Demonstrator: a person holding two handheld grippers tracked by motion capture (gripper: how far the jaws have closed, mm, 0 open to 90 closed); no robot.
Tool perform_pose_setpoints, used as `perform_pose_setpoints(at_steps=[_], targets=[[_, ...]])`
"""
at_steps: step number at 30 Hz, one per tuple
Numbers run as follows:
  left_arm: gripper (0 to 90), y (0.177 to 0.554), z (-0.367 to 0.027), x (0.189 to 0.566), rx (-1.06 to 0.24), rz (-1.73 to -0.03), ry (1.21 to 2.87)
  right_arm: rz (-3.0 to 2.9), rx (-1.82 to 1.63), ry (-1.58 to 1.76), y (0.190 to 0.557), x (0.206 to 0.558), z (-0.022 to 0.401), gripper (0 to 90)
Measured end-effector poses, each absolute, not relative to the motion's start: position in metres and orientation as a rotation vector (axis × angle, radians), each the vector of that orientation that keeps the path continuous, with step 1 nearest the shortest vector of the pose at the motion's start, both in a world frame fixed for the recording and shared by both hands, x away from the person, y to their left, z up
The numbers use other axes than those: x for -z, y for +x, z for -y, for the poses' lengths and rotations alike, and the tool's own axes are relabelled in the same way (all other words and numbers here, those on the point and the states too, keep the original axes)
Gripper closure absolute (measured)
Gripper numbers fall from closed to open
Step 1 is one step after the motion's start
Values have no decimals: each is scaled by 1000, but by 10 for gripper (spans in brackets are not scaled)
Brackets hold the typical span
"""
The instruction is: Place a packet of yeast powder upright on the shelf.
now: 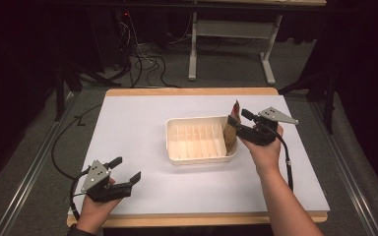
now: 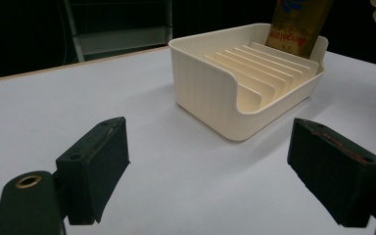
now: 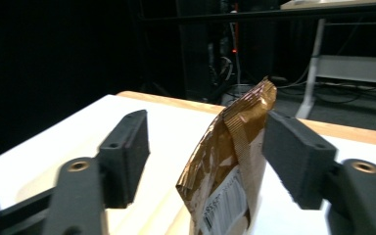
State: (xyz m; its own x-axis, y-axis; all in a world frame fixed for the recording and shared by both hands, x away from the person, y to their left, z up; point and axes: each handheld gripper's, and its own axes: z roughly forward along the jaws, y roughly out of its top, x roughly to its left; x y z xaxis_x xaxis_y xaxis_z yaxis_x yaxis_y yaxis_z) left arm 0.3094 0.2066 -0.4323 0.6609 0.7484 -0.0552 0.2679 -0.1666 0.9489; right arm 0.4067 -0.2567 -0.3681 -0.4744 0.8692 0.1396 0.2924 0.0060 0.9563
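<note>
Setting: dark room with a metal-legged bench and loose cables on the floor behind; work happens on a white table (image 1: 142, 128) with a wooden edge.

Left gripper (image 1: 126, 170): rests at the near left corner of the table, well apart from the tray. Its jaws stand wide apart with nothing between them, pointed toward the tray, probably parked out of the way while the other hand works.

Tray (image 1: 200, 156): cream plastic rack near the table's middle, with a row of thin upright dividers forming narrow slots. The slots look meant to keep flat things standing on edge.

Packet (image 1: 231, 129): brown and gold foil sachet with a crimped top and a barcode, standing upright in the slot at the tray's right end, against the end wall. The divider and wall seem to hold it up.

Right gripper (image 1: 239, 117): at the tray's right end, around the packet's top. In the right gripper view the jaws are parted; the crimped top lies between them, close against one pad (image 3: 293, 156) and clear of the other, so no squeeze is on it. I judge the packet is being let go.

Next: lifting straight away should avoid tipping the packet.
</note>
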Motion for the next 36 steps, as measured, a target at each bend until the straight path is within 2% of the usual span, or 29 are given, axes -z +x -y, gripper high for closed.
perform_pose_setpoints(at_steps=[2,10,23,36], targets=[[159,309,-207,432,-524,-825,1735,-1774,-1480,1203,406,368,257,252],[160,310,-206,433,-522,-821,1739,-1787,-1465,1226,398,365,261,177],[159,310,-203,434,-516,-819,1746,-1810,-1412,1220,353,370,292,157],[160,311,-197,436,-502,-804,1774,-1821,-1280,1332,296,413,333,156]])
